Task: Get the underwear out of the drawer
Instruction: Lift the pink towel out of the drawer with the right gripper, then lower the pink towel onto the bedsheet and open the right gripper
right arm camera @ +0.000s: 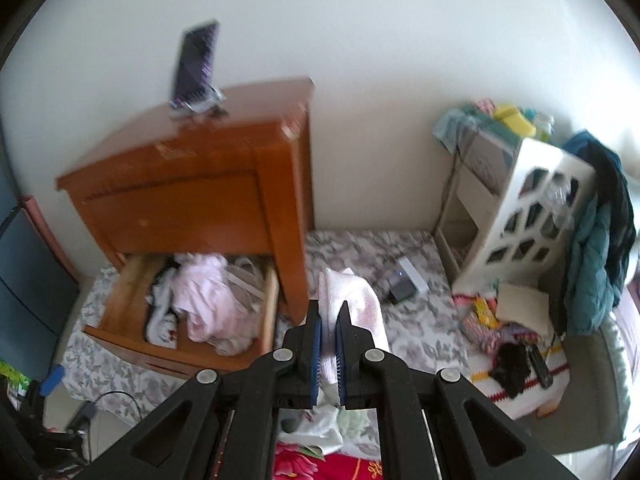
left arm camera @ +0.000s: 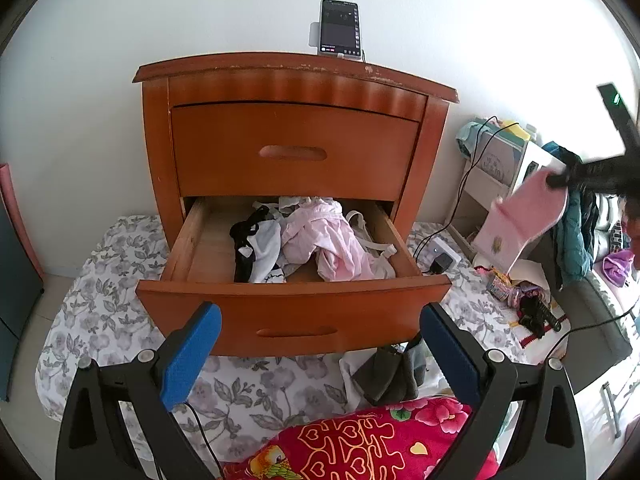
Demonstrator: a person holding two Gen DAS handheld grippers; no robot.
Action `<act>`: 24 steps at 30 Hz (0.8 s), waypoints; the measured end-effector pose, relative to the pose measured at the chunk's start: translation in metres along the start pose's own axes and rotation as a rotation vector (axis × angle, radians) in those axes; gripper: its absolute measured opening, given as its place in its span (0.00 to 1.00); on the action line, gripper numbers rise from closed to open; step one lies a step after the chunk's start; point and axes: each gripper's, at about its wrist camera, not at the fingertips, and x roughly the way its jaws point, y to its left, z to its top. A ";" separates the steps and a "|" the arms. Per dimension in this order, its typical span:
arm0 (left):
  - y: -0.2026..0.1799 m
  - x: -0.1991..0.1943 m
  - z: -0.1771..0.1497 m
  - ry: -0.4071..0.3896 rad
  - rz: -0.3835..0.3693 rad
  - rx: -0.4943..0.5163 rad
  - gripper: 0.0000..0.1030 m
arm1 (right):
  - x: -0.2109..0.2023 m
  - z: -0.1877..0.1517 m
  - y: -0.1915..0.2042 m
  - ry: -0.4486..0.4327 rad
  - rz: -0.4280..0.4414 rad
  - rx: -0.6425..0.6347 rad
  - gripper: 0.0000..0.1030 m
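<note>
Underwear (right arm camera: 352,300) (pale pink) clamped in right tool (right arm camera: 328,344), clear of drawer (left arm camera: 296,304); left tool (left arm camera: 320,344) wide apart.

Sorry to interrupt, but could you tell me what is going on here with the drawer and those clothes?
A person is emptying underwear from the open bottom drawer of a wooden nightstand, with tongs in each hand. The right tongs are shut on a pale pink garment, held in the air off to the right of the nightstand. The left tongs are open and empty in front of the drawer. More clothes remain heaped inside, pink, white and black.
</note>
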 end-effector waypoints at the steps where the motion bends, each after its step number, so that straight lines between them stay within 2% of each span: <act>1: 0.000 0.001 0.000 0.002 0.000 0.000 0.97 | 0.009 -0.004 -0.004 0.020 -0.003 0.009 0.06; 7: 0.001 0.013 -0.005 0.029 0.006 0.000 0.97 | 0.080 -0.040 -0.024 0.158 -0.047 0.068 0.06; 14: 0.003 0.028 -0.010 0.060 0.018 0.001 0.97 | 0.156 -0.091 -0.040 0.318 -0.044 0.153 0.06; 20: 0.005 0.041 -0.013 0.085 0.026 -0.003 0.97 | 0.190 -0.119 -0.035 0.392 -0.015 0.177 0.07; 24: 0.003 0.047 -0.014 0.096 0.024 0.002 0.97 | 0.201 -0.125 -0.024 0.410 0.004 0.156 0.10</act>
